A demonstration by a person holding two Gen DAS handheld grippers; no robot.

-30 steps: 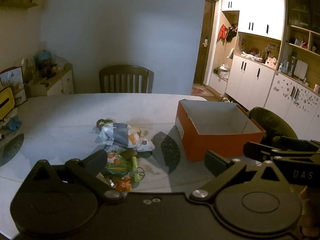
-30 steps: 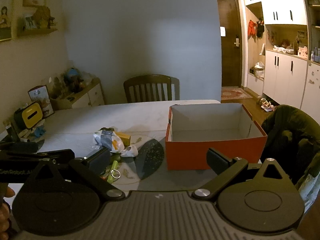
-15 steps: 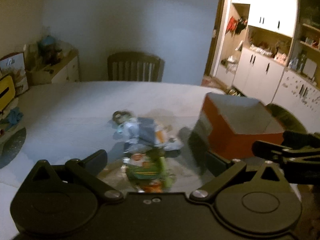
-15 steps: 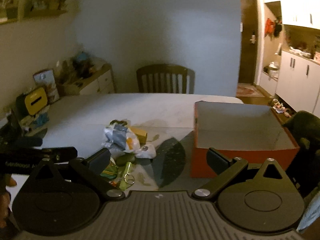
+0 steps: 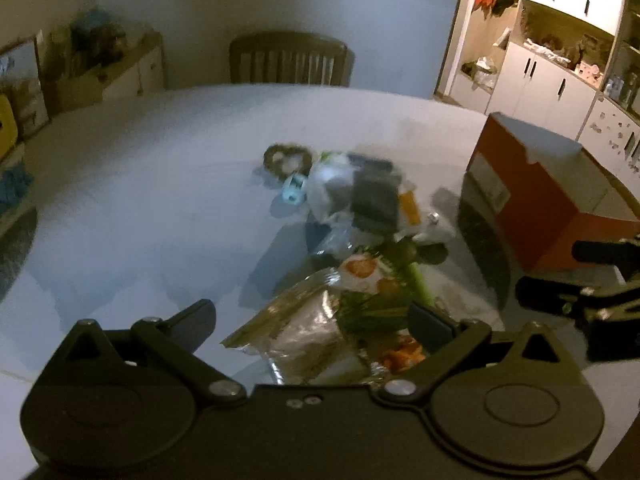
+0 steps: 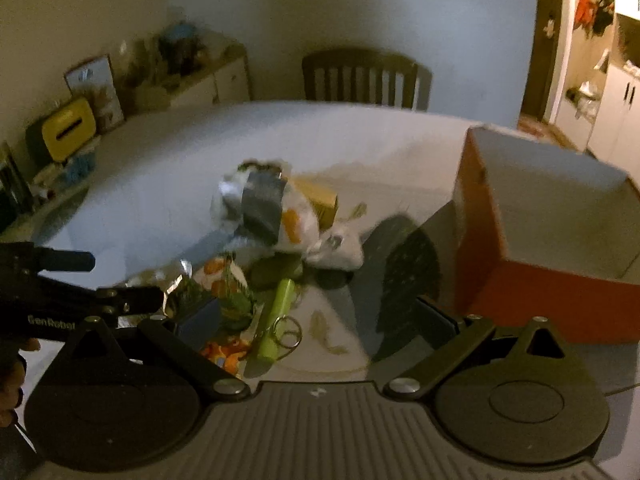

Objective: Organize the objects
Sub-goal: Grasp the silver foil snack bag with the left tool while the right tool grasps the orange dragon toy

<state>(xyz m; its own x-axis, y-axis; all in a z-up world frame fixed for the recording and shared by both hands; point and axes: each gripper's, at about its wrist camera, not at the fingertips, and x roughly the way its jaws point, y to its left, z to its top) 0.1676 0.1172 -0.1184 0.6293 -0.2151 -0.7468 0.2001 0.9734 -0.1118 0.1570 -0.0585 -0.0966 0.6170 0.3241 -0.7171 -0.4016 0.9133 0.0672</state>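
A pile of small items lies mid-table: a white plastic bag [image 5: 340, 188] around a dark packet, a foil snack packet [image 5: 304, 332], a green tube [image 6: 278, 312] with a key ring [image 6: 286, 332], and a yellow box [image 6: 320, 200]. An open orange cardboard box [image 6: 540, 240] stands to the right, with nothing in the part I can see. My left gripper [image 5: 312, 322] is open just above the foil packet. My right gripper [image 6: 318, 316] is open over the green tube and key ring. Each gripper also shows in the other's view, the left gripper [image 6: 120, 276] and the right gripper [image 5: 552, 272].
A wooden chair [image 5: 290, 58] stands at the table's far side. A sideboard [image 6: 192, 80] with clutter and a yellow case [image 6: 68, 128] is at the left. White cabinets [image 5: 548, 88] line the right wall. A dark placemat [image 6: 400, 264] lies beside the orange box.
Both grippers have moved forward and down towards the pile, which now looks larger and nearer. The orange box has slid to the right in both views. Both stay open.
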